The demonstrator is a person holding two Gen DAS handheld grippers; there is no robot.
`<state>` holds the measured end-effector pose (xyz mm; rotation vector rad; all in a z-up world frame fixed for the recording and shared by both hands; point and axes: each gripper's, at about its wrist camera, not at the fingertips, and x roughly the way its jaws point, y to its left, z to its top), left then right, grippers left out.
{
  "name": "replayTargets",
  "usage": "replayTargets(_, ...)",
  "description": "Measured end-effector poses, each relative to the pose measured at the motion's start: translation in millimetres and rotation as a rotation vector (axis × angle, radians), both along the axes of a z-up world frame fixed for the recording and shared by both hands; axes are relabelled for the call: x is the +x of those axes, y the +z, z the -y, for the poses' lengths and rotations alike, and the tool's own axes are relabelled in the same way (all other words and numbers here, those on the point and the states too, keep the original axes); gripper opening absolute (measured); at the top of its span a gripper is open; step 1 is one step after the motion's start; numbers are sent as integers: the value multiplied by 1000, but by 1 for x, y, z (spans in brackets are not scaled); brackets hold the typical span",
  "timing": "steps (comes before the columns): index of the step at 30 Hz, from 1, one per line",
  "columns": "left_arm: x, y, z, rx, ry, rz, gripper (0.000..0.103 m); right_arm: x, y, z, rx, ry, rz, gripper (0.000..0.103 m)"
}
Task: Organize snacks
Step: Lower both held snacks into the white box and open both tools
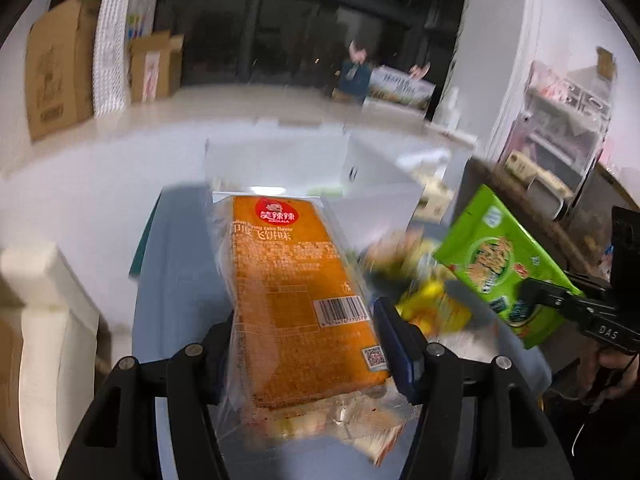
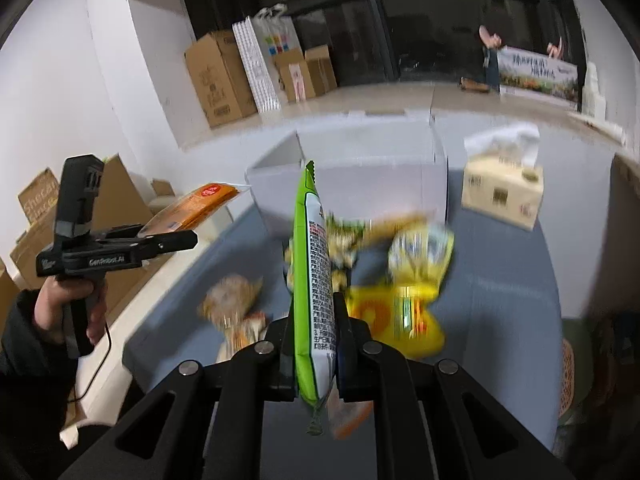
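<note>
presently the left gripper clamps the orange pack and the right gripper pinches the green packet, both lifted clear of the snack pile for sorting into the white box.

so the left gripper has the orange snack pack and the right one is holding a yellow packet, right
Not quite. The right gripper is shut on a green packet, not a yellow one; the right wrist view shows it. The yellow packet lies on the table. The left gripper does hold the orange snack pack.

Your left gripper is matte black with a pistol handle, white lettering and a trailing black cable; silver screws stud your right gripper's linkages; your sleeve is dark.
</note>
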<state>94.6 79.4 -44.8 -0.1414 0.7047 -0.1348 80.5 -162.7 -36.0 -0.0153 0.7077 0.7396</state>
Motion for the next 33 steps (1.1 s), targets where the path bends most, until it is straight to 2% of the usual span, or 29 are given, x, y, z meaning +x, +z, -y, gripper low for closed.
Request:
replayTargets(4,34,27,2,9,-8,51,66,33,32,-17,9,-23,70,12)
replayTargets(8,82,41,-1,-12,-11,63,66,86,56,-30,48,-63,63,12)
replayTargets(10,110,41,-3,-23,5,48,66,118,62,-39,36,-103,53,12)
replayTargets(14,166,28,-6,-1,21,7,66,177,58,-58,-13,-158,9,12)
replayTargets(18,206,11,-20,8,60,-39,68,218,42,-74,-67,-191,-33,12)
replayTargets(21,219,-1,-24,46,74,-62,76,243,32,-81,-82,-210,-71,13)
replayTargets(22,218,-3,-24,55,73,-61,83,249,30,-82,-72,-216,-79,14)
replayTargets(23,217,-6,-26,61,81,-57,95,255,28,-82,-56,-213,-88,16)
replayTargets(24,216,-8,-28,58,87,-60,101,260,26,-83,-46,-206,-103,35)
replayTargets(25,215,-10,-29,47,84,-62,103,263,24,-84,-45,-207,-115,82)
replayTargets(26,214,-11,-32,37,87,-68,103,265,22,-84,-44,-216,-114,103)
replayTargets(29,209,-16,-37,12,96,-85,103,258,22,-83,-52,-223,-50,103)
replayTargets(33,198,-14,-37,11,96,-79,103,250,22,-77,-37,-230,-70,103)
